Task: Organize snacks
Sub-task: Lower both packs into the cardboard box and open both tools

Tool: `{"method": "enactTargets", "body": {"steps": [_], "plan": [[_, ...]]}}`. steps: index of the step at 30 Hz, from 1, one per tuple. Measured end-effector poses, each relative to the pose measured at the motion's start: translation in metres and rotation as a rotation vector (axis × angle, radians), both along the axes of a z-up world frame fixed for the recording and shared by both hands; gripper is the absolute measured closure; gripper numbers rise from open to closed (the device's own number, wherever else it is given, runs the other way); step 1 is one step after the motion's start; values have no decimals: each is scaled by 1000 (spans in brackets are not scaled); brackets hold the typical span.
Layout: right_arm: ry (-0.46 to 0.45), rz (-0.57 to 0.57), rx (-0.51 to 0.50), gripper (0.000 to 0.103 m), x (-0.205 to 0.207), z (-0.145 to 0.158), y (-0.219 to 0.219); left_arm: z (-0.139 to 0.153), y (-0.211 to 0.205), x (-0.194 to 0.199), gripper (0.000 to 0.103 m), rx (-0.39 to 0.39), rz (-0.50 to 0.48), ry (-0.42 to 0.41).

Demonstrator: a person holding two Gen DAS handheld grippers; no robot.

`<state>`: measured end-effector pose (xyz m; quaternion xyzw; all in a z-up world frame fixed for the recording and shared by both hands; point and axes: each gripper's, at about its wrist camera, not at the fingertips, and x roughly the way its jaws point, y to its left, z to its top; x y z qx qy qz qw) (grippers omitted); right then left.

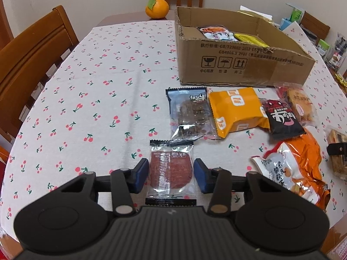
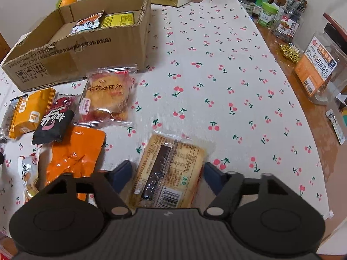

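Left gripper (image 1: 171,174) spread, blue pads either side of a clear meat packet (image 1: 170,169) flat on the cloth (image 1: 97,91), not touching. Right gripper (image 2: 168,176) likewise spread around a biscuit pack (image 2: 171,169). Box (image 1: 238,65) beyond, two packets inside; other snacks lie before it.
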<state>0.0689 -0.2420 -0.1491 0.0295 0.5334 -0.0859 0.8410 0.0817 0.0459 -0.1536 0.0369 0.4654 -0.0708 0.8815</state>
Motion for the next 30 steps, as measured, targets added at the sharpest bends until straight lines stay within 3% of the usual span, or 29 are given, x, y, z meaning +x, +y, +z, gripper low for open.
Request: {"method": "enactTargets", "body": {"steps": [11,21,30], "plan": [[-5,82,-5,40,3,21,5,13,4,1,61,15,-76,23],[-29,188,-29,40,6,54,13,53,9,1,61,-10,-175,51],[-117,322,-16,40,28,98,26,109,-20,43,61,-42,-290,-70]]}}
